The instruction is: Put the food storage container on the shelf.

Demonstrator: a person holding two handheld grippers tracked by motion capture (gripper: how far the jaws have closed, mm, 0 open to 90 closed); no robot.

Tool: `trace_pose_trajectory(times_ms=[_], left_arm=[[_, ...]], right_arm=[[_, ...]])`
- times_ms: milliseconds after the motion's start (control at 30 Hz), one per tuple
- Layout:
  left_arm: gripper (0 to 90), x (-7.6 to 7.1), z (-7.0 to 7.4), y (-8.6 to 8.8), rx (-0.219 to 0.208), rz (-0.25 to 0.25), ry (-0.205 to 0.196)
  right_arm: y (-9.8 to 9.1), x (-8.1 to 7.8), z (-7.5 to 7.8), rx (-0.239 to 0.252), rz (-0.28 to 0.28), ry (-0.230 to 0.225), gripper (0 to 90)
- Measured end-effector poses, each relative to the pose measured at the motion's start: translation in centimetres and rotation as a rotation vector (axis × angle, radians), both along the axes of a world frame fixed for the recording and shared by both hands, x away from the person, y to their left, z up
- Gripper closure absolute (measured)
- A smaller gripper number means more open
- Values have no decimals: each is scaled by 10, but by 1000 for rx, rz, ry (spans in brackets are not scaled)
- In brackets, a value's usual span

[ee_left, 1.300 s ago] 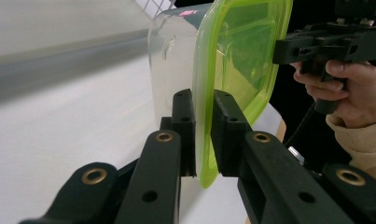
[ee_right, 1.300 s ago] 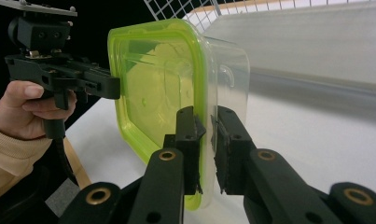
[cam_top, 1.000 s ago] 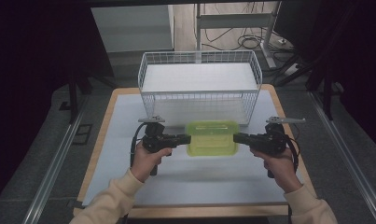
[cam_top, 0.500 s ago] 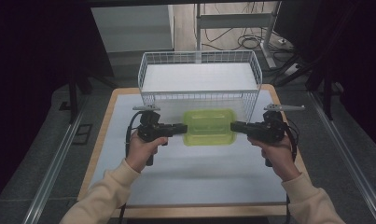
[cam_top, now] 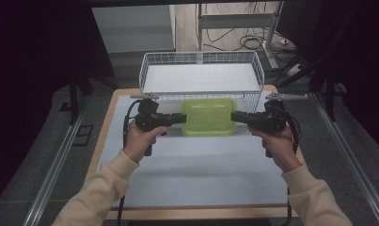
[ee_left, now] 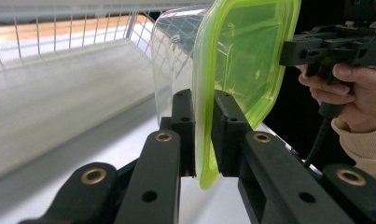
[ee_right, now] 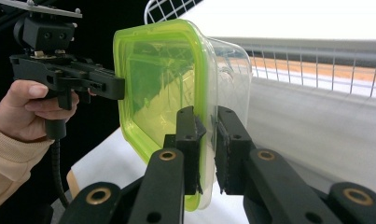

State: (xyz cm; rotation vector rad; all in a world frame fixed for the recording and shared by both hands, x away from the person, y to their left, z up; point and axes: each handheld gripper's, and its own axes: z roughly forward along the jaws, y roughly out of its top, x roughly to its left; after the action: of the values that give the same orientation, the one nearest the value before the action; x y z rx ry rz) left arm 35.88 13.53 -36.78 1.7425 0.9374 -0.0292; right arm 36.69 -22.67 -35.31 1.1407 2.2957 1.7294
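A clear plastic container with a green lid [cam_top: 208, 117] hangs above the table, just in front of the white wire basket [cam_top: 201, 77]. My left gripper [cam_top: 184, 117] is shut on the lid's left rim, and my right gripper [cam_top: 232, 116] is shut on its right rim. In the left gripper view the black jaws pinch the green lid's edge [ee_left: 205, 135], with the clear tub [ee_left: 174, 60] to their left. The right gripper view shows the same clamp on the lid's rim [ee_right: 206, 140], with the other gripper [ee_right: 119, 88] and its hand across from it.
The wire basket has a white floor and stands at the far end of the white mat [cam_top: 196, 174] on the wooden table [cam_top: 105, 122]. Metal rails [cam_top: 53, 169] run along both sides of the table. Cables and a stand lie on the floor behind.
Both grippers have lifted the container off the mat and carried it toward the basket's front wall. The grip on each side is unchanged.
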Motion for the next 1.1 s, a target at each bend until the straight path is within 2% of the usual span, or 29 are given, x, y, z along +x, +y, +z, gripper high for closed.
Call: trace_pose_trajectory(times_ms=[100,267,767,933,1100], left_arm=[[807,3,9,0,8,-2,-17],[808,9,19,2,1,-4,-21],[808,31,36,7,1,-7,-25],[807,39,41,7,-15,-6,-20],[808,44,48,9,-12,1,-28]], right_arm=[[0,4,5,11,1,-10,808],[1,8,16,17,0,-20,808],[5,28,33,25,-8,-24,809],[8,33,43,8,-14,-45,809],[9,39,50,2,-14,-49,810]])
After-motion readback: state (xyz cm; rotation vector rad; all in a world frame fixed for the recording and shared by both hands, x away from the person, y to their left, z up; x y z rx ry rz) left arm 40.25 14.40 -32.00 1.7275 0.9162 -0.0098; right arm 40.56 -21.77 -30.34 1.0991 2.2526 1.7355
